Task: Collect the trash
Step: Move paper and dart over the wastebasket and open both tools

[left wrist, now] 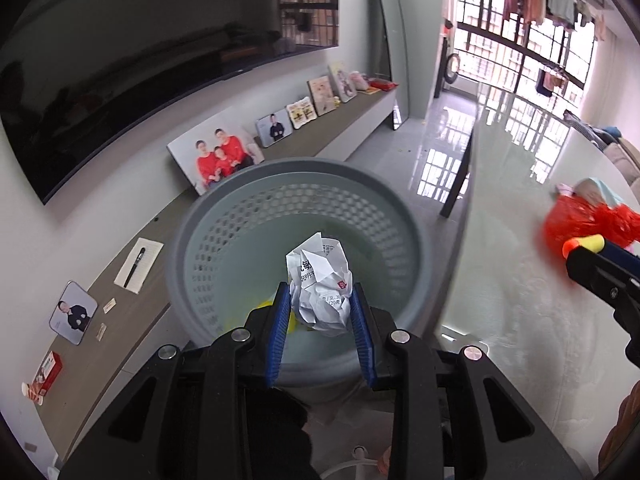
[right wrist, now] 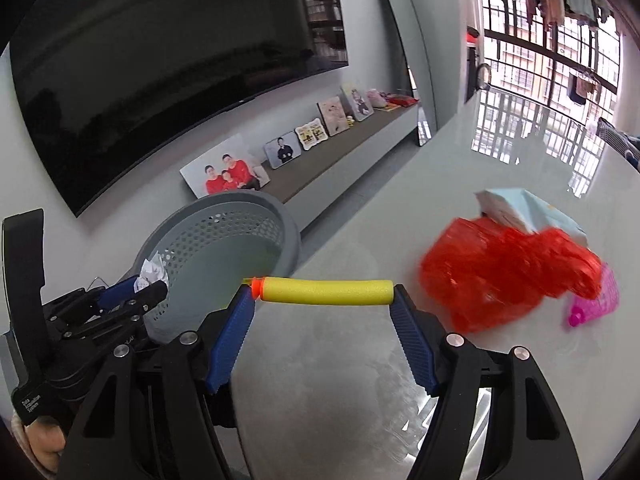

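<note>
On the far left a long low shelf (left wrist: 132, 280) runs along the wall under a dark screen (left wrist: 140, 60), carrying a pen on paper (left wrist: 136, 266) and a row of framed photos (left wrist: 218, 160). Just beside the shelf stands the grey perforated waste basket (left wrist: 224, 224), its round rim wide and unobstructed, with something yellow lying at the bottom. The left gripper (left wrist: 320, 300) hangs over the basket's mouth, inside the near rim, its blue pads pressed on a crumpled paper ball (left wrist: 322, 280); in the right wrist view that gripper (right wrist: 140, 284) sits at the basket's left rim. Bare glossy floor (left wrist: 432, 136) stretches from the basket toward the barred window, with a tall mirror (left wrist: 394, 40) leaning at the shelf's far end. The pale table edge (left wrist: 460, 248) curves just right of the basket, close to its rim. The right gripper (right wrist: 324, 292) is above the table top near that edge, clamping a yellow foam tube with an orange tip (right wrist: 324, 291) end to end between its pads. Further right, a crumpled red plastic bag (right wrist: 508, 276) lies on the table, touching a pale blue packet (right wrist: 528, 212) behind it and a pink object (right wrist: 596, 300) at its right; the table surface around them is bare.
</note>
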{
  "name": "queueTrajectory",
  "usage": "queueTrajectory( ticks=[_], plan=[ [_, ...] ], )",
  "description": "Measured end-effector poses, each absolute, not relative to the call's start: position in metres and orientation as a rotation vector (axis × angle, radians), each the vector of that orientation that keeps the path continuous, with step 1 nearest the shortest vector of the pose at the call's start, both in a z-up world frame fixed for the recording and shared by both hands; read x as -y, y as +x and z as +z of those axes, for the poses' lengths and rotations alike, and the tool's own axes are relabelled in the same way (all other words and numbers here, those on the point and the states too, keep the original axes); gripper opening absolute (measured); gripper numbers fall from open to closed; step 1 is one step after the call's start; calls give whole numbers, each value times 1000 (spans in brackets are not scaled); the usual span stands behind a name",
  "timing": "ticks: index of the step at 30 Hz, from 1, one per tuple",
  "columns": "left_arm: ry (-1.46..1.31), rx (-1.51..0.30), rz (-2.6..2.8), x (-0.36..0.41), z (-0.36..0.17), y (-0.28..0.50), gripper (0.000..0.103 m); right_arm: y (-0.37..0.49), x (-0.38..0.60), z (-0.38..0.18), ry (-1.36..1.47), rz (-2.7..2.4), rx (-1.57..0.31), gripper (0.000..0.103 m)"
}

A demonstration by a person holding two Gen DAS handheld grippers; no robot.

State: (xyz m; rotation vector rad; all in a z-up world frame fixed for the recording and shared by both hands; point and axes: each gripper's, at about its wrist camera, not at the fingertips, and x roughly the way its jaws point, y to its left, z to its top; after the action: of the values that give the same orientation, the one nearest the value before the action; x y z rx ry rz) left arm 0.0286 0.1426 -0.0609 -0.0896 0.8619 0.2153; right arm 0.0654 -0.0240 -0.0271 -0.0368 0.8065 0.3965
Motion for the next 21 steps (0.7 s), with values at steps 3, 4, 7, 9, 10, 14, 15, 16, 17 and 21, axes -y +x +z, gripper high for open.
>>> queueTrajectory(
  ticks=[3,4,7,9,10,14,15,16,17,21],
  plan=[
    [-99,-866,240,-164,-65,32,30,81,-6,-27,-66,428,-805,67],
    [-100,-868,247,-170,-66,34,30,85,-15,-28,-73,437,-807,67],
    [-108,-870,264,-189,-70,39,30,98,-41,-34,-95,465,-821,67],
    [-116,-870,274,-201,-72,42,30,106,-58,-38,-113,480,-831,67],
    [-119,-870,278,-206,-73,44,30,108,-62,-41,-120,487,-836,67],
    [-131,-879,289,-222,-80,53,30,121,-84,-50,-153,508,-867,67],
    [-134,-884,287,-225,-82,56,30,123,-87,-52,-158,509,-873,67],
    [-139,-890,283,-228,-84,59,30,127,-90,-54,-161,508,-879,67],
    [-140,-893,281,-230,-86,61,30,128,-91,-57,-162,510,-886,67],
    [-138,-906,271,-233,-93,68,30,135,-99,-66,-177,514,-910,67]
  ],
)
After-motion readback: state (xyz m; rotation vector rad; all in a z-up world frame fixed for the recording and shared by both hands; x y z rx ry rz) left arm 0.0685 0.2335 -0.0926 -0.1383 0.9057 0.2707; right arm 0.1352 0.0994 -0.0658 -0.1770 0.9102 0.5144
